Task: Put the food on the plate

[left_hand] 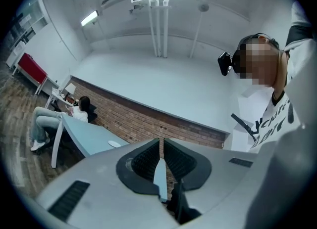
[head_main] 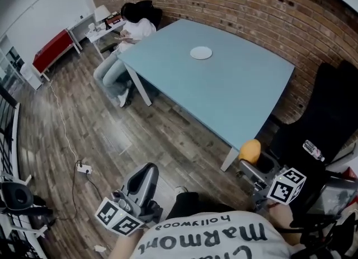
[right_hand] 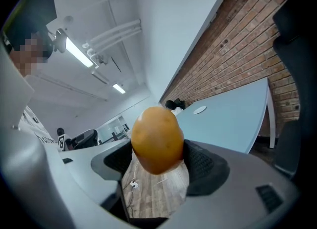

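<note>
While right claw (right_hand: pixel 158 161) clamps yellow food (right_hand: pixel 157 139) | left claw (left_hand: pixel 162 161) closed, empty | shirt (head_main: pixel 212 235): "marmont"

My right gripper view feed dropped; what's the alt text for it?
The right hand-held gripper is shut on a round orange-yellow food item held up close. Beyond it, a white plate lies on a pale blue table beside a brick wall.
</note>
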Motion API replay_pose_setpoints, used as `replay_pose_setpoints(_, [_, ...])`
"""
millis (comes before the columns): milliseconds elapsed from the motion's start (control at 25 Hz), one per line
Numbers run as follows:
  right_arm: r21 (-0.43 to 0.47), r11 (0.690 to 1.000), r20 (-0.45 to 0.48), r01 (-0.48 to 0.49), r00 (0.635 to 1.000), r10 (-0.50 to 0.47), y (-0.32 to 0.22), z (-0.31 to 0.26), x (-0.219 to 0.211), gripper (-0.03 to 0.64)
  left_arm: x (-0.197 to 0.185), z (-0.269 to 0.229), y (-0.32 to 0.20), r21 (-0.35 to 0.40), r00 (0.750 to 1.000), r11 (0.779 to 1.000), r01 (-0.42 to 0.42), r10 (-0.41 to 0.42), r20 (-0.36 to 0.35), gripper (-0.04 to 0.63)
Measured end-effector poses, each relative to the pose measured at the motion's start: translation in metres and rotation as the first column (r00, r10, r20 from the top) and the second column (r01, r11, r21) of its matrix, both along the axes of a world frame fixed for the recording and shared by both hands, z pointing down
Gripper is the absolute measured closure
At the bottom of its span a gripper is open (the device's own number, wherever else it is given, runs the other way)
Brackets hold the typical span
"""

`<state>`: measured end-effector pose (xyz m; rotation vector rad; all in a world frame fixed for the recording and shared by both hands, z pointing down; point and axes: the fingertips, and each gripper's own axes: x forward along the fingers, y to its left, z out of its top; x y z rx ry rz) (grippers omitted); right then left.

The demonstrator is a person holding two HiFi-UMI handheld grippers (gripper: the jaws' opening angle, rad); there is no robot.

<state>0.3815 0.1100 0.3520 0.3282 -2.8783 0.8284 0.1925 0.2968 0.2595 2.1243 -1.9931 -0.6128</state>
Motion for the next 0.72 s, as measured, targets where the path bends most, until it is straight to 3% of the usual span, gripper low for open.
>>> replay_pose_setpoints(160, [-0.01,0.999,-0.035,-0.05,0.998,0.05,-0.022,0.011,-0.028,0.291,-0.032,0.014,-0.017,-0.038,1.0,0.999,-0.017,0.018,0.022,0.572])
replay_pose_setpoints(320, [-0.012,0.996,-0.052,-0.092,0.994,0.091,-0.047,0.01,-0.066,0.291,-0.081,0.014,-0.043,-0.022,1.0,0.999,-0.026,0.026,0.003,0.577])
replay_pose_setpoints(480, [0.038,0.993,-0.06,-0.112,0.992,0.114,-0.079,-0.014,-0.112,0.291,-0.133,0.001,-0.072,0.005,0.999,0.999,-0.034,0.034,0.004,0.584])
replay_pose_setpoints(720, [0.089,0.988,-0.048,-0.126,0.99,0.131,-0.109,-0.033,-0.185,0.291,-0.205,-0.001,-0.107,-0.037,0.998,0.997,-0.062,0.062,0.003,0.589])
